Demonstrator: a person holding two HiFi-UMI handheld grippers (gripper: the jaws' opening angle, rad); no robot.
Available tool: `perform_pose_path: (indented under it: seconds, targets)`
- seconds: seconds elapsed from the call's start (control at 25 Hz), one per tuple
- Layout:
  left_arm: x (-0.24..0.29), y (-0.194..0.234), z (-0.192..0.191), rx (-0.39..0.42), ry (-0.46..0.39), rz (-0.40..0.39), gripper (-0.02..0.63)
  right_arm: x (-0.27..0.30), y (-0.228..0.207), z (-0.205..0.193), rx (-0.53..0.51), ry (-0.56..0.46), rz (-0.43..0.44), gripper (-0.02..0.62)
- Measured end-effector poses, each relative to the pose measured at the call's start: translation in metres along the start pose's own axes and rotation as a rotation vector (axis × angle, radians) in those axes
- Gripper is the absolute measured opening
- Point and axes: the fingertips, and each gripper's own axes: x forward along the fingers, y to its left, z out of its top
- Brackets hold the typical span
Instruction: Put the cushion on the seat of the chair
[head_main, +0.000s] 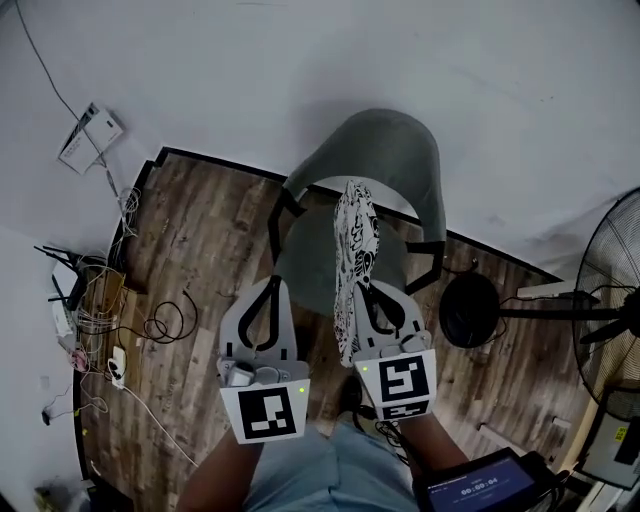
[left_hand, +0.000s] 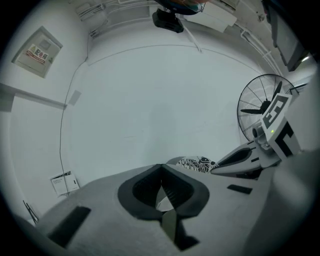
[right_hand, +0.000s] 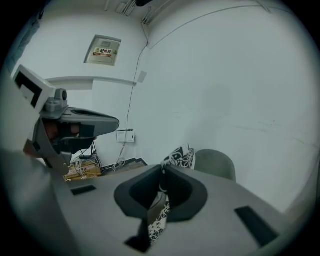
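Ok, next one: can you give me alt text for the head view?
The right hand-held gripper clamps a black-and-white patterned cushion on edge over the seat of a grey chair. The left hand-held gripper, shut and empty, is beside it; wood floor below, standing fan at right.

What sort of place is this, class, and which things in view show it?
Probably a corner of an office or lab room: bare white walls, a wood-patterned floor, a grey chair, a pedestal fan and tangled cables along the wall.
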Motion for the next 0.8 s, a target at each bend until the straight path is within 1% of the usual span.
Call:
perform_pose_path:
  seconds: [0.12, 0.24, 0.4, 0.52, 0.64, 0.8]
  targets:
    - [0.018, 0.025, -0.013, 0.0, 0.024, -0.012, 0.009, 0.036, 0.004, 0.005, 0.026, 0.008, -0.013, 0.015]
    - [0.036, 0.045, -0.028, -0.011, 0.047, -0.019, 0.009, 0.07, 0.013, 0.007, 0.054, 0.02, -0.008, 0.015]
    - [0.061, 0.079, -0.05, -0.049, 0.093, -0.013, 0.009, 0.118, 0.028, 0.014, 0.086, 0.026, 0.005, 0.015]
    - [0.075, 0.099, -0.062, -0.061, 0.107, 0.001, 0.009, 0.142, 0.029, 0.016, 0.127, 0.013, -0.01, 0.015]
    - [0.08, 0.105, -0.073, -0.062, 0.112, 0.003, 0.009, 0.153, 0.024, -0.002, 0.157, 0.027, -0.037, 0.015]
    - [0.085, 0.11, -0.099, -0.08, 0.144, -0.005, 0.009, 0.177, 0.031, -0.051, 0.224, 0.096, -0.035, 0.015]
